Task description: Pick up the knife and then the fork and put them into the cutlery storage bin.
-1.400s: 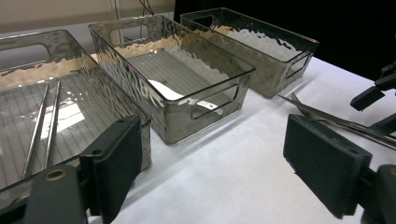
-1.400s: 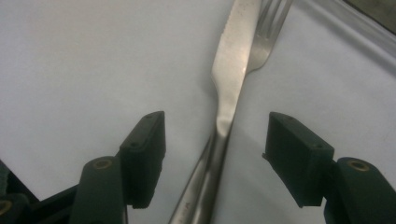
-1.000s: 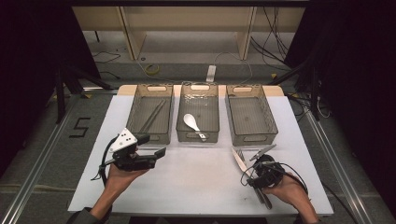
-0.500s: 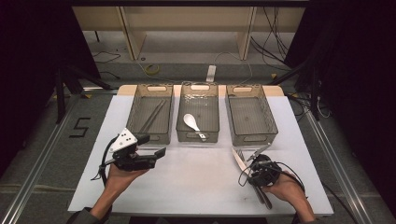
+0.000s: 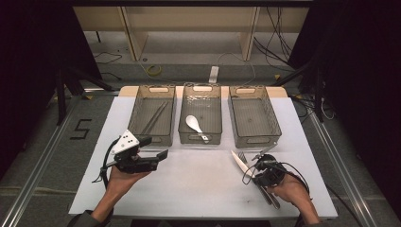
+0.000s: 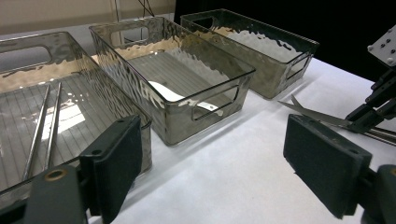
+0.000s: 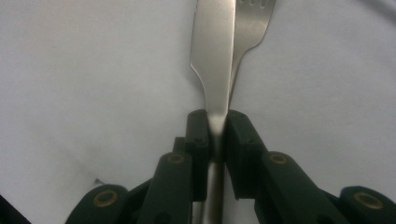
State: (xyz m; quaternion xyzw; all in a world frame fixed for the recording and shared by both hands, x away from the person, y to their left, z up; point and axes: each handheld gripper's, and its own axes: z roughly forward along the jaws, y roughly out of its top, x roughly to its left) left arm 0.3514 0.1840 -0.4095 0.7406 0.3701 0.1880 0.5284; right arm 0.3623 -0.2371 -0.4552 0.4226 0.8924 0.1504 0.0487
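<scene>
A steel knife (image 7: 212, 46) lies on the white table with a fork (image 7: 254, 18) close beside it, at the front right in the high view. My right gripper (image 7: 217, 123) has just been closing its jaws, and both pads now press on the knife's neck. Whether the fork's handle is also caught is hidden. From above, the right gripper (image 5: 257, 166) sits over the knife (image 5: 238, 161), held by a hand. My left gripper (image 6: 212, 158) hovers at the front left with jaws wide apart and nothing between them; in the high view the left gripper (image 5: 161, 156) points right.
Three clear bins stand in a row at the back. The left bin (image 5: 137, 118) holds two metal chopsticks (image 5: 156, 116), the middle bin (image 5: 215, 118) a white spoon (image 5: 195, 125), and the right bin (image 5: 272, 118) nothing. The table's front edge lies just behind both hands.
The right gripper's jaws have drawn together around the knife's handle. Neither hand has shifted, and the left gripper looks the same.
</scene>
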